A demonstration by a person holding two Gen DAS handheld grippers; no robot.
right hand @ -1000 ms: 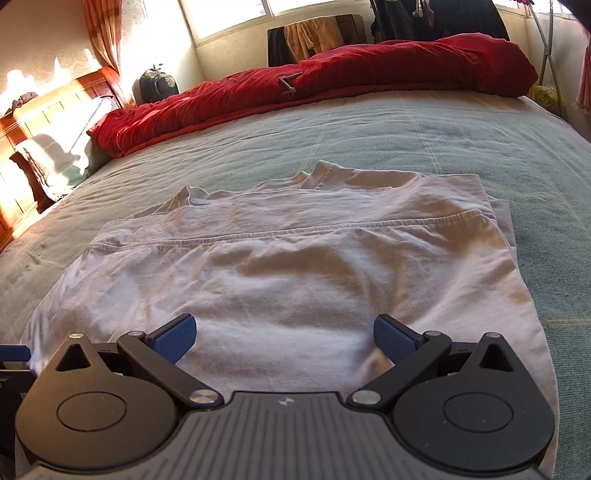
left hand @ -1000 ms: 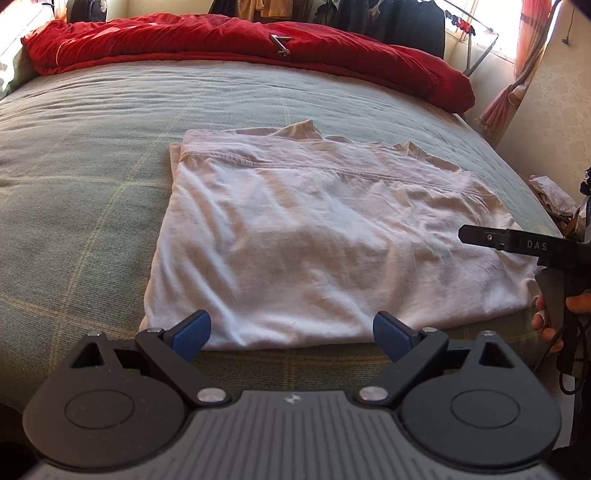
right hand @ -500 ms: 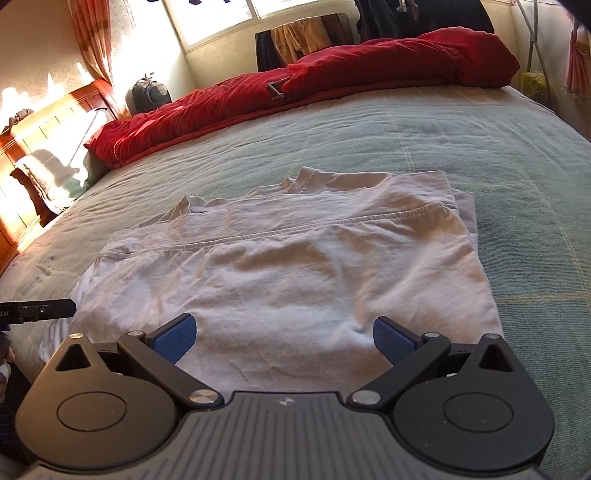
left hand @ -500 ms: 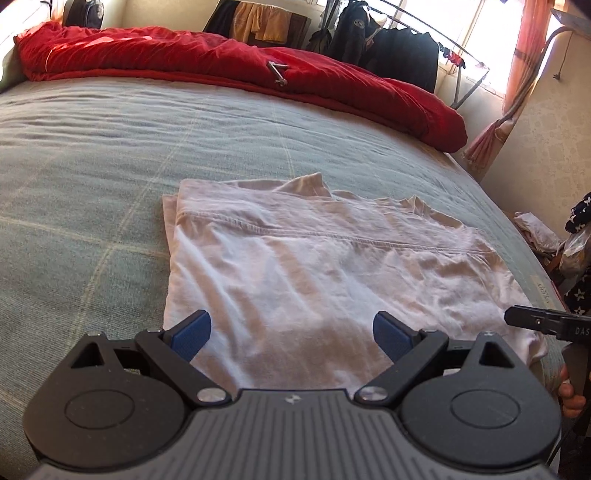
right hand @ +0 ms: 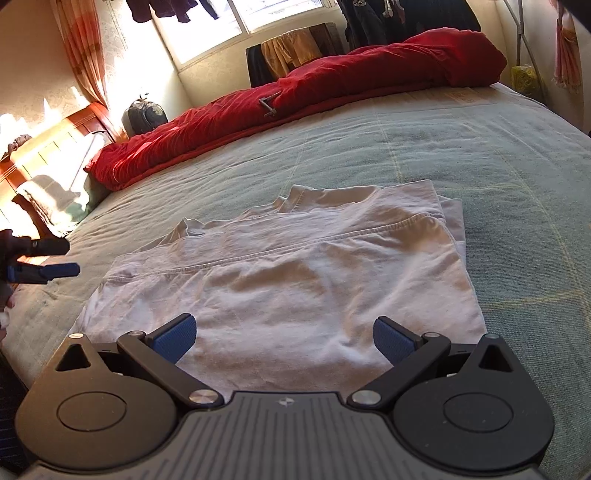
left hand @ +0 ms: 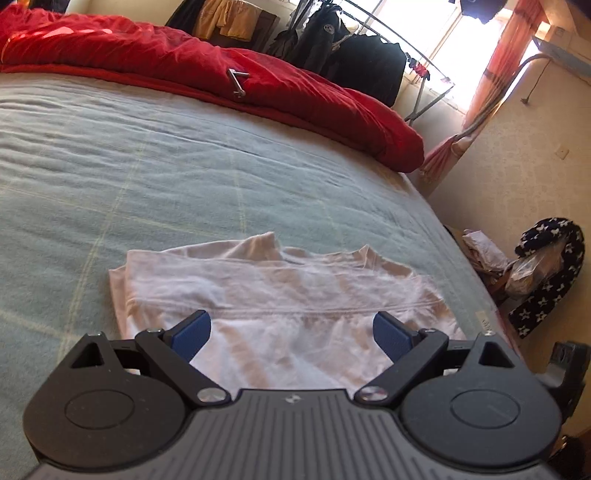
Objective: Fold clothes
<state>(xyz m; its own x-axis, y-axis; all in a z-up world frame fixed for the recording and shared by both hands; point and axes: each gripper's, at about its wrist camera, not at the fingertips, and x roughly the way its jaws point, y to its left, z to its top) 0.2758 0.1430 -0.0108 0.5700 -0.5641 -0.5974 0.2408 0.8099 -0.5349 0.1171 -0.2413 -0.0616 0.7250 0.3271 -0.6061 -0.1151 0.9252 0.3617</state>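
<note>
Two grippers, left [left hand: 291,334] and right [right hand: 284,334], fingers spread wide, empty, above folded white shirt [right hand: 295,273] on green bed [right hand: 480,147].

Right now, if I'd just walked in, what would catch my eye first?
Probably the pale folded shirt lying on the near part of the green bedspread, with both open grippers, left and right, poised over its near edge. Behind it, a bright red duvet is bunched along the far side of the bed, below a sunlit window.
</note>
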